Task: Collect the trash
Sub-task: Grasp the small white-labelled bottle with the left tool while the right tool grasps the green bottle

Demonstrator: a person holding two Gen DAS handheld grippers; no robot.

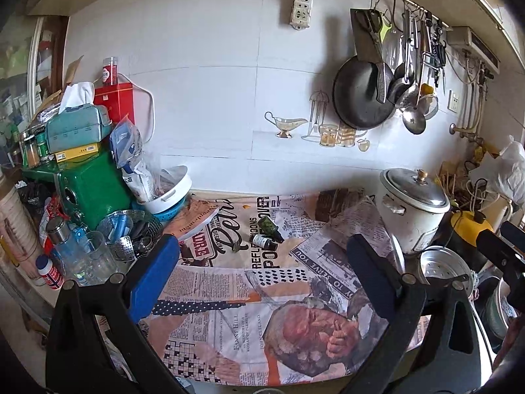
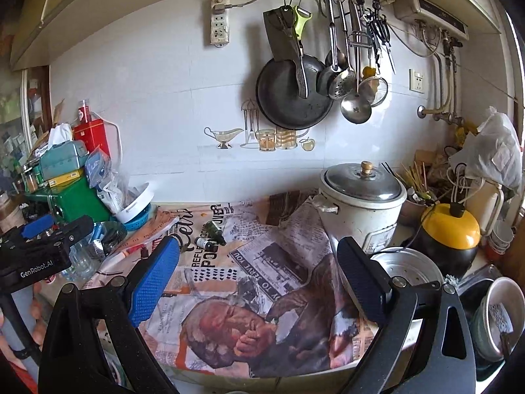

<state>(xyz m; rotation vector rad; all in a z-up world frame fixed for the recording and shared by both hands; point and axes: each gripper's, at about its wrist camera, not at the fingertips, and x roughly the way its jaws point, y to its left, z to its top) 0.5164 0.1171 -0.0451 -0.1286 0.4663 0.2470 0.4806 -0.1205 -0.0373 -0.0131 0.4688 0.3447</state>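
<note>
Dark glass bottles [image 1: 267, 234], two small ones, lie touching on the newsprint cloth [image 1: 262, 295] near the back of the tabletop, a tiny scrap [image 1: 235, 247] just beside them. Left gripper [image 1: 262, 262] hangs well short of them, jaws spread wide and empty. Right gripper [image 2: 259, 269] likewise, jaws released, nothing between. A rice cooker [image 2: 361, 203] stands to the right of the bottles.

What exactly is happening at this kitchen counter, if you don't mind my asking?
A person is clearing trash from a cluttered counter with two tools. The left hand-held gripper and right hand-held gripper both stand open and empty above the newspaper-print cloth. Two small dark bottles lie on the cloth ahead, untouched, between the green box and the white rice cooker. Nothing is picked up yet.
</note>
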